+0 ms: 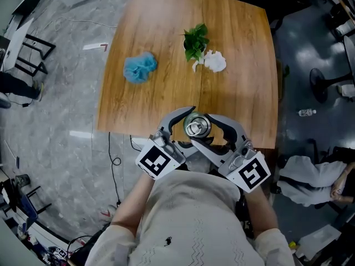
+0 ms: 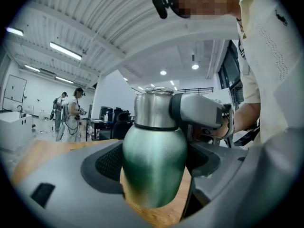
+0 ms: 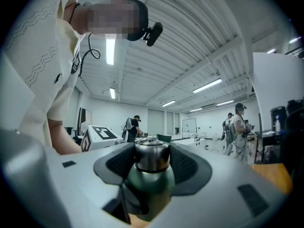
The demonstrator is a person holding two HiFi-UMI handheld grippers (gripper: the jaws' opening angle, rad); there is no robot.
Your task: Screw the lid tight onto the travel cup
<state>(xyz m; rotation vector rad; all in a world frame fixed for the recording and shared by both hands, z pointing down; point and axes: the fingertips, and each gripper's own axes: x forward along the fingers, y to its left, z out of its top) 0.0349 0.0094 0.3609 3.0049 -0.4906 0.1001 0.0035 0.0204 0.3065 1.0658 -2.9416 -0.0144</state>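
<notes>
The travel cup [image 1: 196,127] stands upright at the near edge of the wooden table [image 1: 166,26], close in front of the person, with both claws meeting on it from opposite sides. In the left gripper view, the left gripper [image 2: 154,175] is closed on the cup's rounded green body. The body fills the space between the two dark ribbed pads, low down, with bare wood showing just beneath its base. Above it the steel lid [image 2: 153,110] sits on the cup's neck, and the grey finger of the other claw lies against the lid's side. In the right gripper view, the right gripper [image 3: 151,163] is clamped higher up, its pads pressing on either side of the lid while the green shoulder bulges out just below them. Farther back on the table, well apart from the cup, lie a blue puff [image 1: 139,67], a small green plant [image 1: 195,42] and a white crumpled thing [image 1: 215,61] just beside the plant.
</notes>
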